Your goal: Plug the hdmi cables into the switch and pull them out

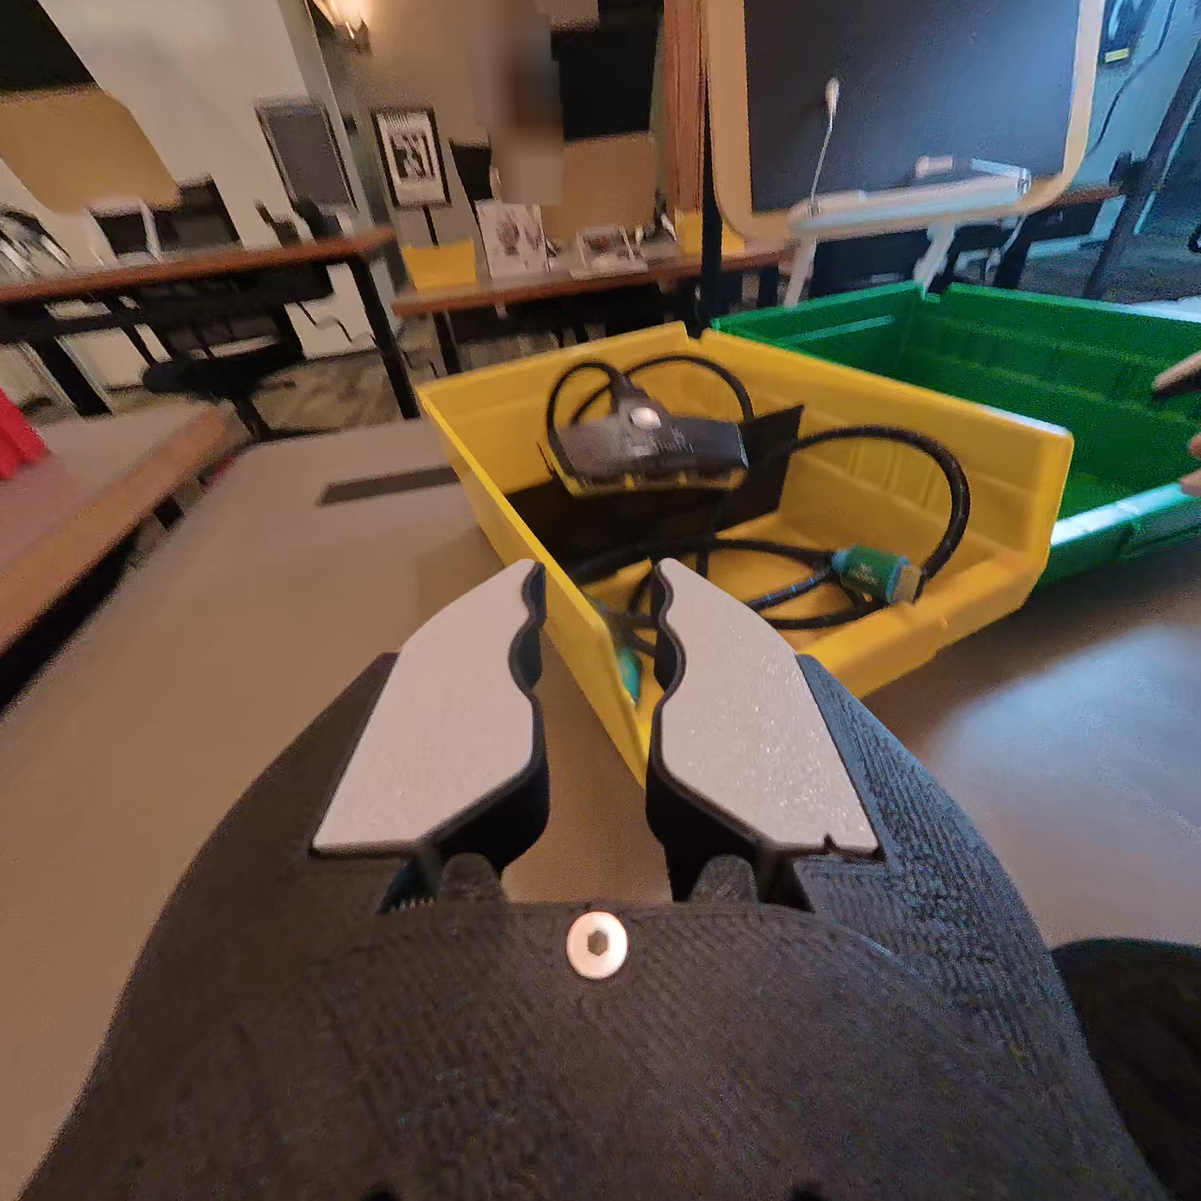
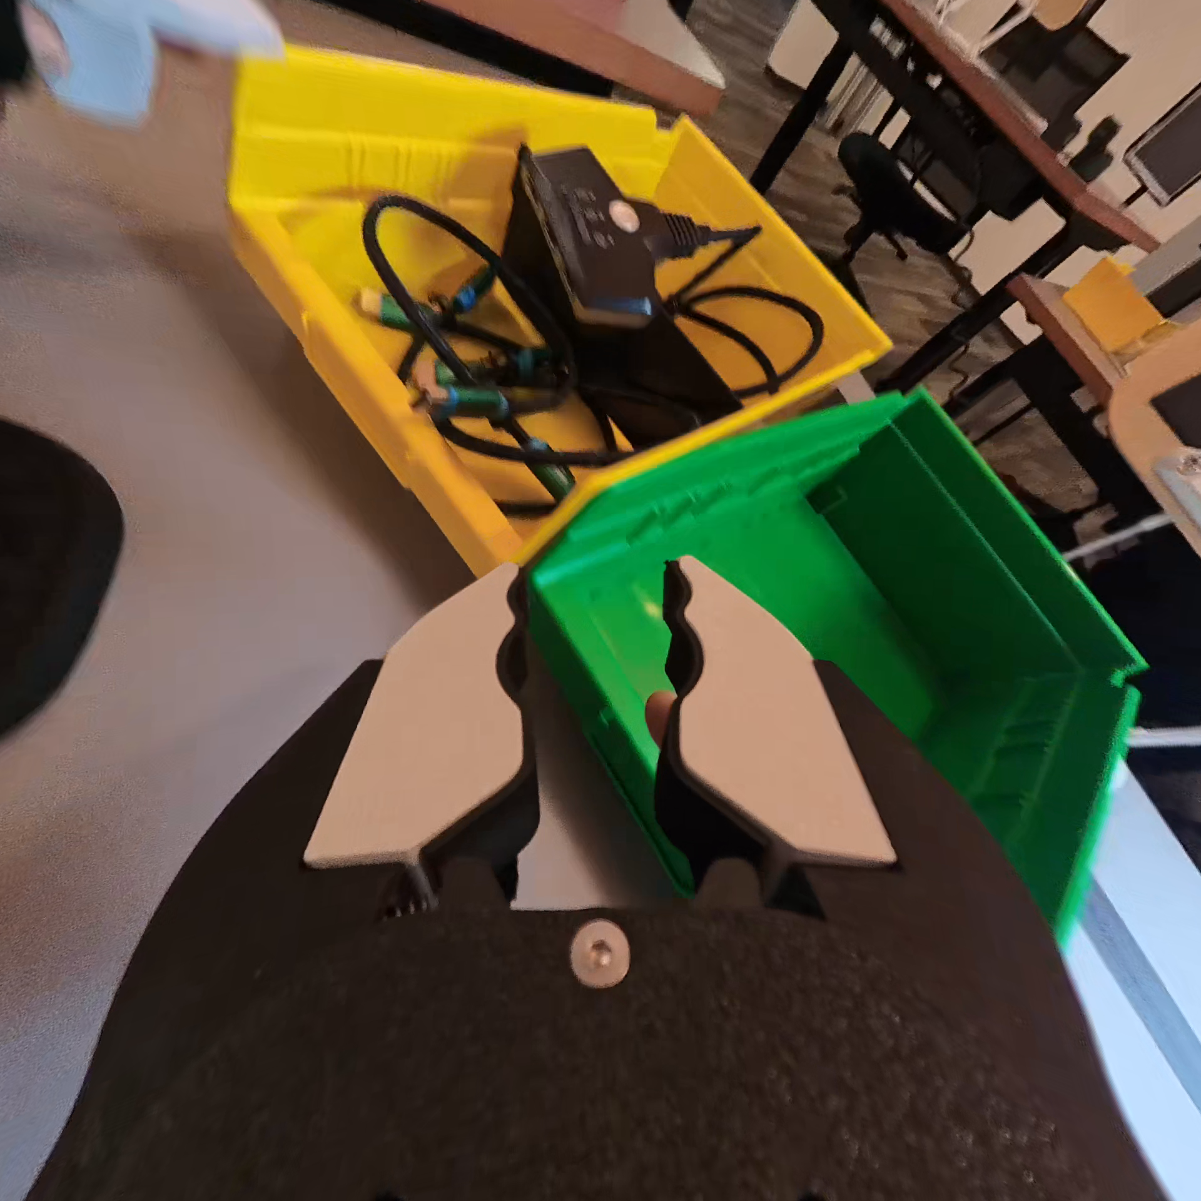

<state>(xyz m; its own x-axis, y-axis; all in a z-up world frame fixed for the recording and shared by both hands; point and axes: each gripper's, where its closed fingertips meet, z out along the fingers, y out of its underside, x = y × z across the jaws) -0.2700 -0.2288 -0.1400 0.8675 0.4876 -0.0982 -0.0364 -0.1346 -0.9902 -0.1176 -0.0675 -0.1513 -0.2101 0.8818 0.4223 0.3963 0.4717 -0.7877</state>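
Observation:
A yellow bin [image 1: 1014, 468] [image 2: 305, 162] on the table holds a black HDMI switch [image 1: 650, 448] [image 2: 585, 247] and coiled black HDMI cables [image 1: 942, 494] [image 2: 422, 260] with green plugs [image 1: 871, 572] [image 2: 468, 400]. The switch is propped up on a black box in the bin. My left gripper [image 1: 594, 578] is open and empty, hovering over the near left corner of the yellow bin. My right gripper [image 2: 594, 575] is open and empty, above the near edge of the green bin [image 2: 975, 585].
The green bin [image 1: 975, 351] stands right of the yellow one, touching it. The grey tabletop [image 1: 227, 650] [image 2: 227, 585] runs left of the bins. Desks, chairs and a screen stand behind. A dark round object [image 2: 45, 572] lies at the left edge of the right wrist view. The grippers' ends are close to 25 cm from one another. About 15 cm separates my right fingertips from the dark round object [image 2: 45, 572].

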